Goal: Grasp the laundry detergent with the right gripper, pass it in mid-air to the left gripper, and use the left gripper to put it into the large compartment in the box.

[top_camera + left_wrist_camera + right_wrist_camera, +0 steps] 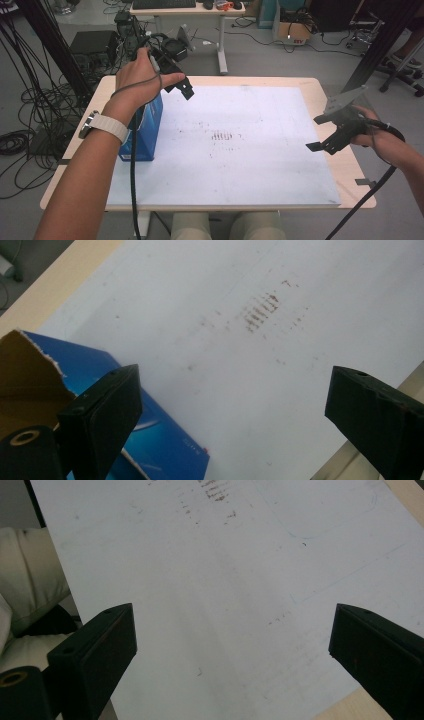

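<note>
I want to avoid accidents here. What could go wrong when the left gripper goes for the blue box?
1. The blue box stands upright near the white board's left edge; a push from the left gripper could tip it off.
2. Its torn cardboard flap may bend or rip if the jaws close on it.
3. The trailing cable hangs beside the box and might drag it.

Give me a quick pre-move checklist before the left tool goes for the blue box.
1. Left tool open: ok, jaws stand wide apart in the left gripper view.
2. Left tool free of load: ok, nothing between its jaws.
3. Blue box upright on the white board: ok.
4. Box top open: ok, a torn cardboard flap stands up.
5. Right tool out of the way: ok, open, at the board's far right edge.
6. Box contents: cannot tell.
</note>
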`<state>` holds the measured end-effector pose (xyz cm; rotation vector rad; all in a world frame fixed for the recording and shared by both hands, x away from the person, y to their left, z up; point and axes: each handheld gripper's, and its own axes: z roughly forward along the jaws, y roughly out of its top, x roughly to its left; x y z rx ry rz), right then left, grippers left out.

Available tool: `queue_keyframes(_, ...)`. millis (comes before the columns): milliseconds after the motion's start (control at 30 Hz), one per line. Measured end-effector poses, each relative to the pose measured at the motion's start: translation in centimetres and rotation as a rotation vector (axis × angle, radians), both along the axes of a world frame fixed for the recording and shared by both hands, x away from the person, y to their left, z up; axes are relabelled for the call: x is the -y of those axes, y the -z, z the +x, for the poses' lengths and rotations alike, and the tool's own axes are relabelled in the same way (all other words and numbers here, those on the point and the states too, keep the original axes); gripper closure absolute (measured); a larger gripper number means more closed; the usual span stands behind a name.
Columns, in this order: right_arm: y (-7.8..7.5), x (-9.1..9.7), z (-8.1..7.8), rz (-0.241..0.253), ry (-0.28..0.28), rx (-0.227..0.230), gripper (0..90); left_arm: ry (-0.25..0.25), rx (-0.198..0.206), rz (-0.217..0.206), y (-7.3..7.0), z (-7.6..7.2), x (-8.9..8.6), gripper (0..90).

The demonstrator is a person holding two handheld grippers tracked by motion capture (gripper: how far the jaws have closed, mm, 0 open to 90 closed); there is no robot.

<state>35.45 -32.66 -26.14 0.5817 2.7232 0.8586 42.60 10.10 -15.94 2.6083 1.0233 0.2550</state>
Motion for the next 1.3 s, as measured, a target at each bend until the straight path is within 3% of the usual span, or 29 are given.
queue_keyframes(67, 0.0, -0.1, 0.0, 0.003, 0.001, -0.002, 5.2, 0.017, -0.003, -0.005, 0.6, -0.1, 0.2, 8.7)
queue_keyframes(100, -0.2, -0.2, -0.2, -0.004, 0.031, -0.026, 5.2, 0.025, -0.004, -0.007, 0.8, -0.2, 0.3, 8.7)
queue_keyframes(233, -0.3, -0.3, 0.1, 0.005, 0.034, -0.027, 5.1, 0.075, -0.007, -0.024, 1.8, -0.5, 0.9, 8.7)
queue_keyframes(400, -0.4, -0.6, 0.1, 0.008, 0.033, -0.03, 5.2, 0.125, -0.019, -0.013, 3.0, -0.8, 1.9, 8.7)
queue_keyframes(467, -0.5, -0.6, 0.1, 0.007, 0.033, -0.029, 5.2, 0.155, -0.02, 0.002, 3.3, -0.9, 2.3, 8.7)
queue_keyframes(500, -0.5, -0.7, 0.1, 0.006, 0.033, -0.029, 5.2, 0.195, -0.025, 0.035, 3.5, -0.9, 2.5, 8.7)
queue_keyframes(667, -0.6, -0.7, 0.2, 0.011, 0.038, -0.028, 5.1, 0.228, -0.025, 0.056, 4.1, -1.0, 3.2, 8.9)
queue_keyframes(733, -0.4, -0.8, 0.4, 0.022, 0.009, -0.008, 5.1, 0.229, -0.023, 0.05, 4.5, -1.1, 3.4, 9.1)
queue_keyframes(933, -0.2, -0.9, 0.3, 0.021, 0.02, -0.019, 5.2, 0.233, -0.026, 0.059, 5.2, -1.1, 3.7, 9.2)
queue_keyframes(967, -0.3, -0.9, 0.2, 0.016, 0.044, -0.035, 5.2, 0.233, -0.025, 0.063, 5.3, -1.1, 3.7, 9.4)
queue_keyframes(1133, -0.3, -1.0, 0.2, 0.017, 0.041, -0.03, 5.2, 0.228, -0.02, 0.052, 5.3, -1.2, 3.8, 9.5)
queue_keyframes(1200, -0.1, -1.0, 0.4, 0.025, 0.016, -0.011, 5.2, 0.227, -0.021, 0.054, 5.3, -1.3, 3.8, 9.6)
queue_keyframes(1300, -0.1, -1.0, 0.2, 0.022, 0.039, -0.032, 5.2, 0.227, -0.018, 0.056, 5.4, -1.4, 3.8, 9.7)
